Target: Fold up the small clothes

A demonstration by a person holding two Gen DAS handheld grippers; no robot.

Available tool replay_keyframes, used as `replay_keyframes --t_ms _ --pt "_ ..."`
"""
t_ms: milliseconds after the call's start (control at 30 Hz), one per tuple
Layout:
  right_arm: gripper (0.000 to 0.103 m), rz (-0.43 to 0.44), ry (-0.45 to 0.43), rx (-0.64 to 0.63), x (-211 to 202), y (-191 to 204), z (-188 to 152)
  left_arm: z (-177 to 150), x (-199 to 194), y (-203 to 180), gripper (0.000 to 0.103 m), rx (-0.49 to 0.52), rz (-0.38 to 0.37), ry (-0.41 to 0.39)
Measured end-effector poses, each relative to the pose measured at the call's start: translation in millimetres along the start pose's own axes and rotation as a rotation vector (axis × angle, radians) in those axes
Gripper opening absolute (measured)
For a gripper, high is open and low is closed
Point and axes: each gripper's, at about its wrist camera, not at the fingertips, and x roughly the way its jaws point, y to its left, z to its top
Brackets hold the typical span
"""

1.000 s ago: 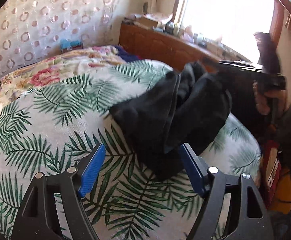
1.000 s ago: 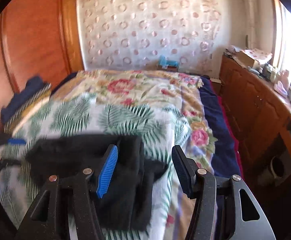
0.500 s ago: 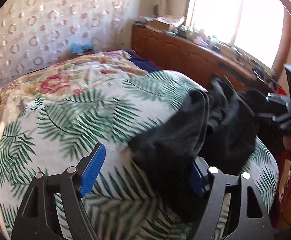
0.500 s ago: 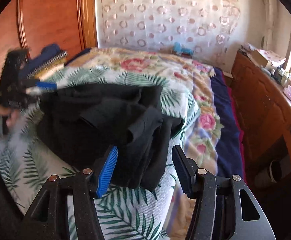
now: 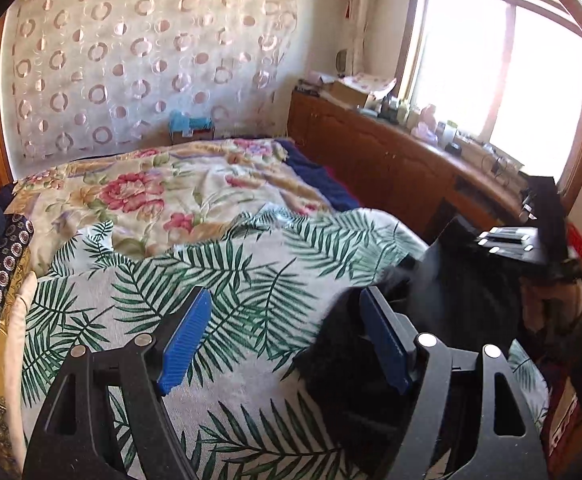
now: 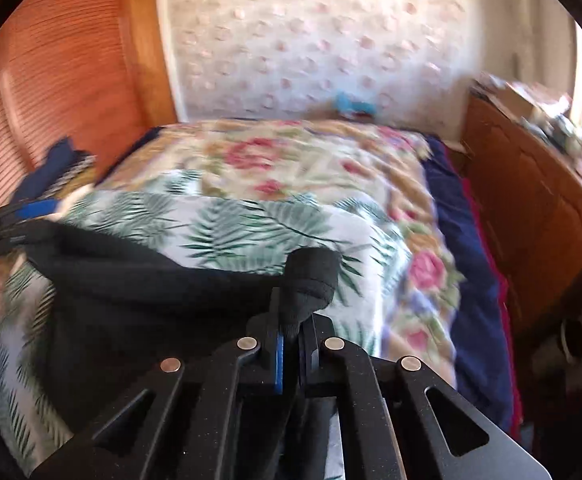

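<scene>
- Pinching a bunched corner of the black garment [image 6: 139, 292], the right tongs [image 6: 291, 344] are closed tight on it, with a rolled nub of cloth poking up past the fingertips.
- Spread wide, the left tongs [image 5: 283, 340] hold nothing; their right pad [image 5: 383, 344] sits just at the garment's near edge, and the left pad hangs over bare cover.
- The garment [image 5: 443, 312] lies rumpled on the palm-leaf bedspread [image 5: 251, 264], at the near right of the bed in the left wrist view, stretching leftward from the right tongs in the right wrist view.
- It looks like a soft, light knit: limp, no stiffness, likely to sag and crumple wherever it is unsupported, and unlikely to slip from ribbed pads.
- Judged from that, the best hold is at an edge or corner, one layer thick if possible; the current pinch seems to gather several layers, which may hide the true hem.
- A matching corner on the left side would let the cloth be drawn taut before folding; the right wrist view is too blurred to pick out seams.
</scene>
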Motion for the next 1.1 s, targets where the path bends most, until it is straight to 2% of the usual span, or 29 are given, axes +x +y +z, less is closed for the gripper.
replay_keyframes --t_ms 100,200,267,367,433,533,600,667,733,833,933,1000,1067,1100 --pt "0.004 -0.027 0.042 0.005 10.8 3.2 -2.1 5.0 -8.7 1.2 0.078 -0.030 -0.041 -0.029" --pt "0.004 -0.061 0.079 0.016 14.4 5.4 -4.9 1.0 -1.7 -7.1 0.078 0.002 -0.051 0.012" --pt "0.004 -0.062 0.071 0.024 10.2 3.7 1.7 -5.0 5.2 -10.2 0.078 0.010 -0.063 0.051" --pt "0.033 -0.102 0.056 0.031 -8.2 10.6 3.6 -19.8 20.4 -14.1 0.078 0.010 -0.075 0.133" --pt "0.058 -0.083 0.020 0.051 -23.6 10.6 2.2 -29.4 29.3 -15.4 0.078 0.002 -0.074 0.176" --pt "0.074 -0.067 -0.002 0.054 -38.5 18.3 -8.7 -41.1 38.9 -17.1 0.078 -0.016 -0.090 0.223" --pt "0.080 -0.030 0.003 0.066 -43.1 22.5 -16.9 -47.0 41.9 -20.0 0.078 -0.028 -0.101 0.237" --pt "0.081 0.007 0.036 0.093 -35.7 20.6 -28.8 -50.3 46.4 -20.2 0.078 -0.040 -0.113 0.249" --pt "0.081 0.004 0.073 0.106 -29.5 17.7 -37.5 -53.3 50.1 -20.3 0.078 -0.054 -0.121 0.259" --pt "0.081 0.014 0.103 0.143 -18.3 12.2 -47.7 -57.3 54.3 -20.1 0.073 -0.076 -0.137 0.273" --pt "0.081 0.043 0.111 0.170 -13.3 9.1 -50.4 -59.0 53.1 -23.2 0.063 -0.074 -0.149 0.269" --pt "0.081 0.066 0.124 0.186 -7.1 7.3 -48.5 -59.5 54.4 -24.6 0.049 -0.086 -0.179 0.277" --pt "0.080 0.093 0.125 0.219 -3.5 2.0 -49.4 -60.6 53.8 -25.3 0.045 -0.090 -0.187 0.279" --pt "0.073 0.103 0.121 0.216 -5.0 2.9 -49.9 -61.1 53.3 -26.8 0.044 -0.089 -0.188 0.277"
